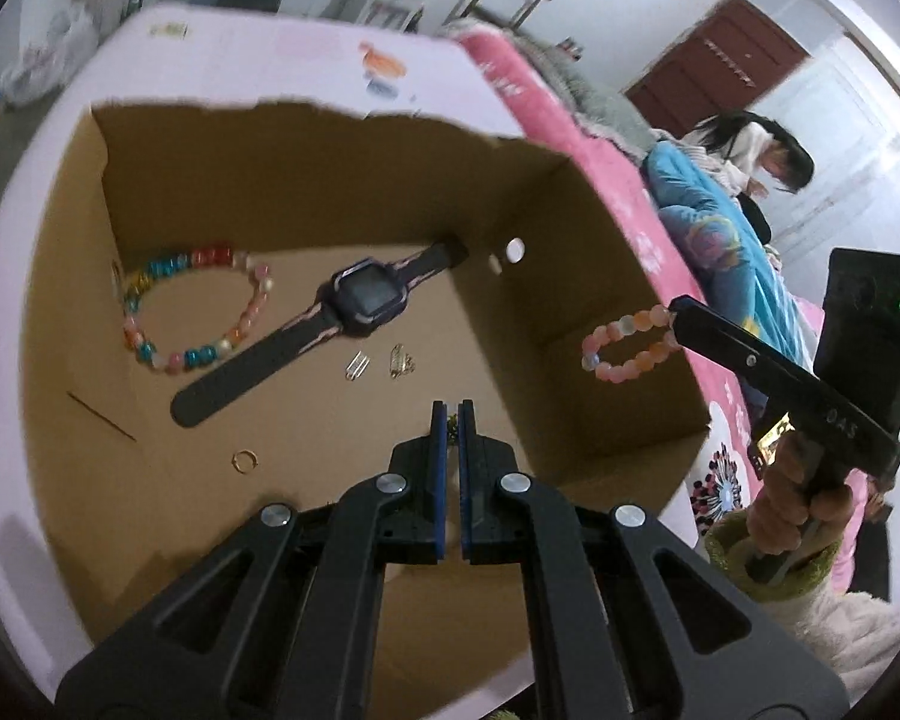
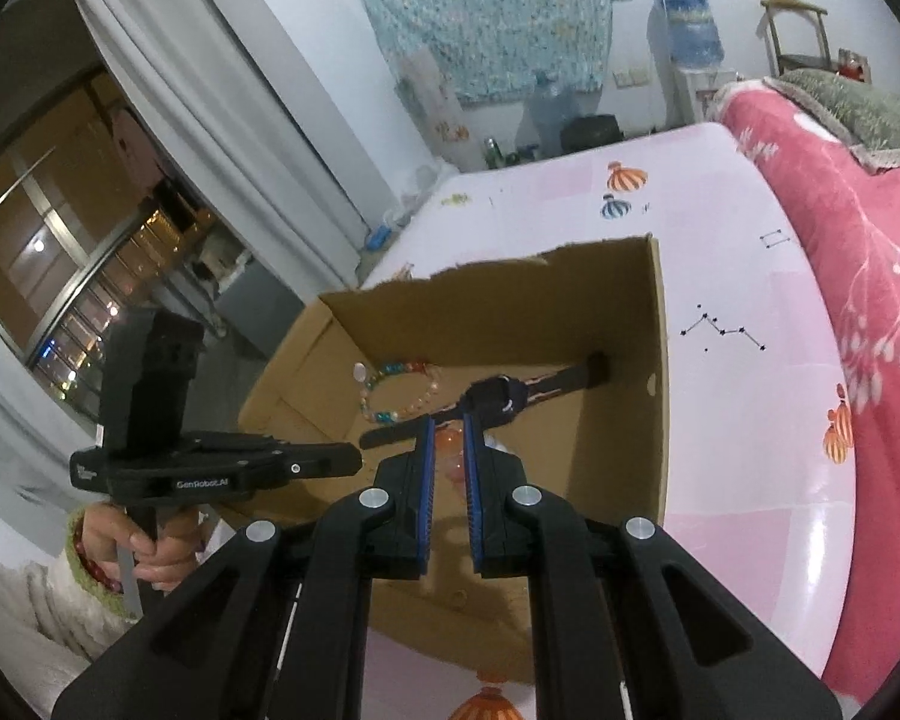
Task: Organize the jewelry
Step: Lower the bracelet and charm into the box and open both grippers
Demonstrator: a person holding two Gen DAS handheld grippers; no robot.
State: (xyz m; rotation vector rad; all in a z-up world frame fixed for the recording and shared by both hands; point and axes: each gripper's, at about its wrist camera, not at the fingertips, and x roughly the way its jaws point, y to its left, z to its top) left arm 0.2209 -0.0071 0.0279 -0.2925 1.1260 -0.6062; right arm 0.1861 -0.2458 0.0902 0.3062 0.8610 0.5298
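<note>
An open cardboard box is seen on the pink surface. On its floor lie a multicoloured bead bracelet, a dark watch, small clips and a gold ring. The right gripper is clenched on a pink bead bracelet, held above the box's right wall. The left gripper is closed over the box; something small and greenish is glimpsed between its jaws, not identifiable.
</note>
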